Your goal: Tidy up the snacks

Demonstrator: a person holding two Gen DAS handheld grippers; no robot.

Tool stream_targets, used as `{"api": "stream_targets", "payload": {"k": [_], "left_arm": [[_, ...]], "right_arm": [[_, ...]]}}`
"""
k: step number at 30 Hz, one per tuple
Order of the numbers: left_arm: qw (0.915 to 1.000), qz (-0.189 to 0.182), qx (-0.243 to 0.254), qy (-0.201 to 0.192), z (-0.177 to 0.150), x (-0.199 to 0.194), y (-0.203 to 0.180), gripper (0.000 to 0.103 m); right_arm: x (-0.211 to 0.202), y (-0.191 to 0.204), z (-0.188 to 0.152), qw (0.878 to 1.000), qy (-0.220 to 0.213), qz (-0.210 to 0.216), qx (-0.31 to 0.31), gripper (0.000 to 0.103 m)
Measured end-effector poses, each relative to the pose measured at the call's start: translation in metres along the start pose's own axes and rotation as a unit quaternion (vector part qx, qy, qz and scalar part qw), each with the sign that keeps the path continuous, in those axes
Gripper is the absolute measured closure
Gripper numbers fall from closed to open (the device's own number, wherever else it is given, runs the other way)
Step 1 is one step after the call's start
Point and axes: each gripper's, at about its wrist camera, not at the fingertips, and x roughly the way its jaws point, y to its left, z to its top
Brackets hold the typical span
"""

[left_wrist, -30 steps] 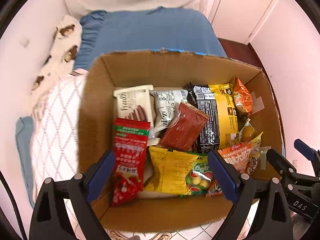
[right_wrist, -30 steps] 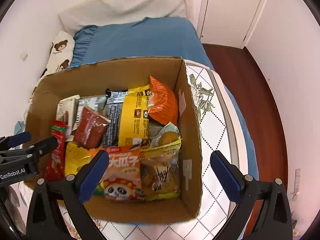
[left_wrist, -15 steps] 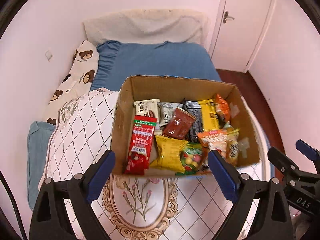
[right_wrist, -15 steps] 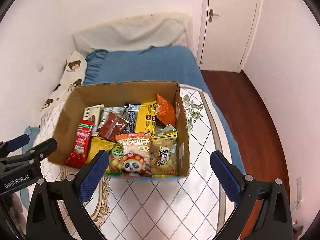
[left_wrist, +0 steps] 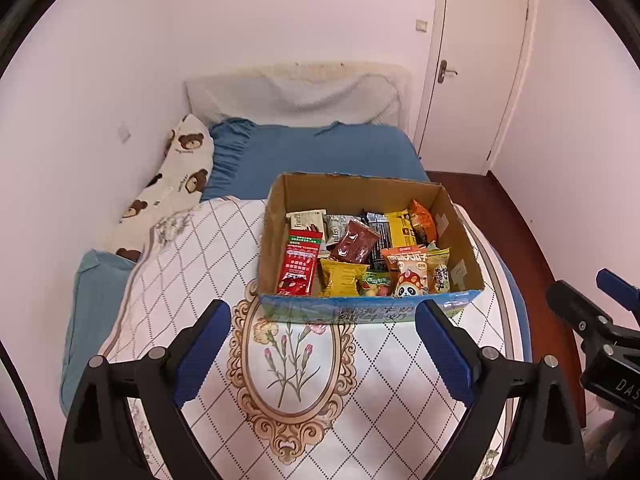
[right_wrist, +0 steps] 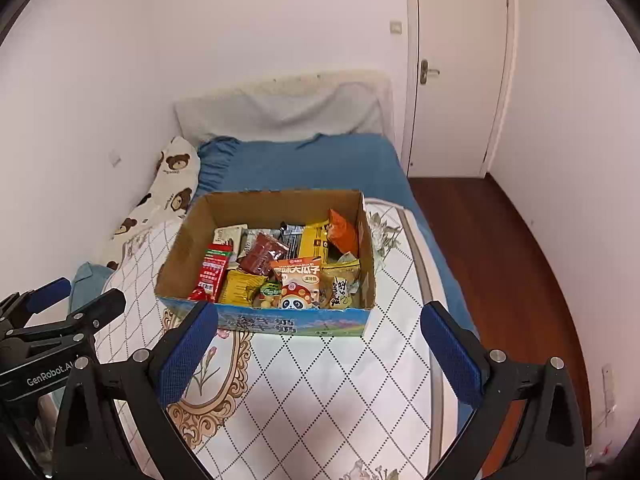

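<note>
A cardboard box [left_wrist: 352,190] [right_wrist: 260,204] stands on the bed's white quilt and holds several snack packets: a red packet [left_wrist: 299,267] [right_wrist: 212,274], a dark red pouch [left_wrist: 355,241], a yellow packet [left_wrist: 341,278], an orange panda bag [left_wrist: 408,272] [right_wrist: 298,280] and an orange bag [right_wrist: 343,232]. My left gripper [left_wrist: 323,338] is open and empty, back from the box's near side. My right gripper [right_wrist: 319,340] is open and empty too, also short of the box. Each gripper shows at the edge of the other's view.
The quilt [left_wrist: 280,380] with a floral oval lies over a blue sheet [left_wrist: 320,152]. A bear-print pillow [left_wrist: 176,184] rests along the left wall. A white door [right_wrist: 456,68] and dark wood floor [right_wrist: 500,260] are on the right.
Both grippers have pulled back and up from above the box. The box now looks smaller and farther, and the whole bed and room have come into view.
</note>
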Motion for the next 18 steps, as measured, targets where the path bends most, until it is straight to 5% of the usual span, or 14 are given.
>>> {"api": "stream_targets", "payload": {"k": [16,18], "left_arm": [[0.9989,0.010,-0.010,-0.044,-0.019,-0.063,0.004,0.008],[0.9987,0.010,-0.015,-0.047,-0.019,-0.061,0.006,0.000]], "right_arm": [[-0.064,0.009,-0.020,0.999,-0.031,0.024,-0.013,0.000],[-0.062,0.009,-0.019,0.999,-0.033,0.019,-0.013,0.000]]}}
